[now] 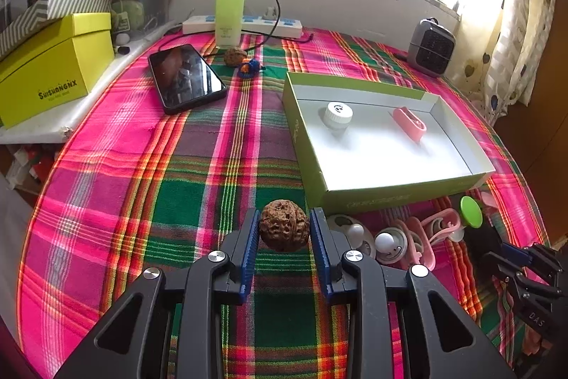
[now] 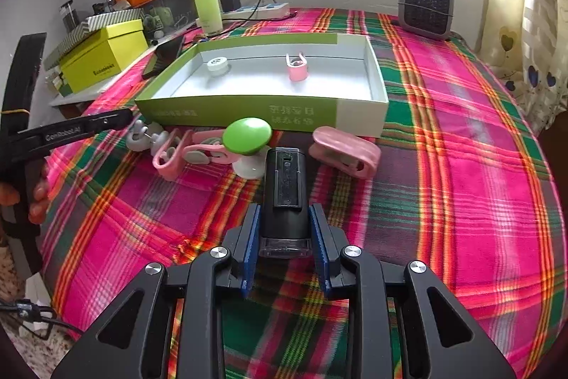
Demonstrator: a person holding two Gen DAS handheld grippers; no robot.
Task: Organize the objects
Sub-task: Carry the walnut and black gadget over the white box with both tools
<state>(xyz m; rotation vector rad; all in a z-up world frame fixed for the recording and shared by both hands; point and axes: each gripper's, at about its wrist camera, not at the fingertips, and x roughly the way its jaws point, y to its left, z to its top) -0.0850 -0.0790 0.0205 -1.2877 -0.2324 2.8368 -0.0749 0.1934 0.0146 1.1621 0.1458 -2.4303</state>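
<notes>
Both jaws clenched: left gripper around a knobbly walnut above the plaid cloth, right gripper around a black cylinder, just short of the green tray. Risk: round shell rolling out of thin pad contact; clutter of pink clips snagging en route.

A table draped in a pink, green and orange plaid cloth carries everything. On it sit an open green box with a white inside, a black phone, a pale green bottle, a white power strip, a small grey heater, and a walnut beside a little blue and orange trinket. Just before the box lie pink clips, a green-topped knob and white round pieces.
</notes>
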